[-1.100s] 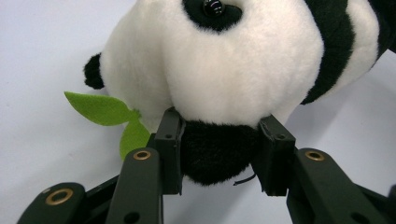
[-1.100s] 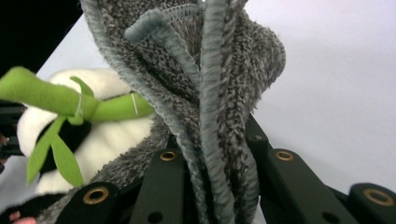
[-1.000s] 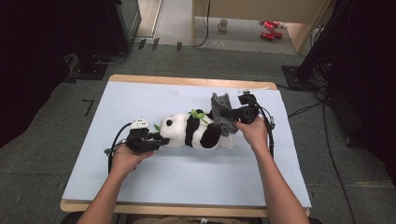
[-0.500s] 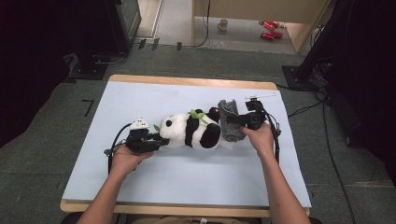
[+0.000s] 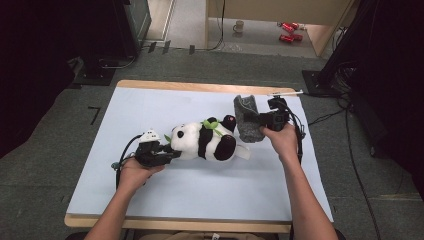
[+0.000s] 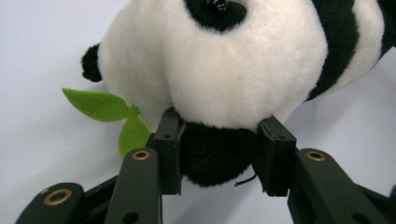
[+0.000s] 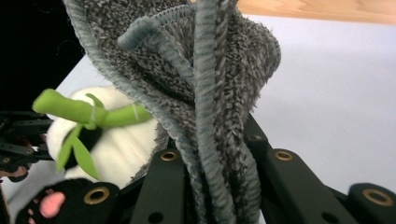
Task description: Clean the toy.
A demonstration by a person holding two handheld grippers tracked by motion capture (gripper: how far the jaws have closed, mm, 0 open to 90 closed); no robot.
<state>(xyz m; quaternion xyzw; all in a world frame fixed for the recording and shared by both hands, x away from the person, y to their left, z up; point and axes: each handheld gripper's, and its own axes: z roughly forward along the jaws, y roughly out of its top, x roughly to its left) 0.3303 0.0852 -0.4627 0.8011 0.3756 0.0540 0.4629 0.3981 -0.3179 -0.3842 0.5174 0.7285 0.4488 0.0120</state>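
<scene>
Panda (image 5: 207,141) lies on table (image 5: 150,200); cloth (image 5: 248,118) just right of it.

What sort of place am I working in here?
Probably a lab or workshop recording station: a board-topped table on grey carpet, cables trailing over the floor, dark equipment stands around, and a mug left on the floor.

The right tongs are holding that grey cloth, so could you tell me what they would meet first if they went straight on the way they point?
Probably the plush panda: the right tongs, shut on the grey cloth, point toward its hind end, with the cloth reaching it first. Depth is unclear.
</scene>
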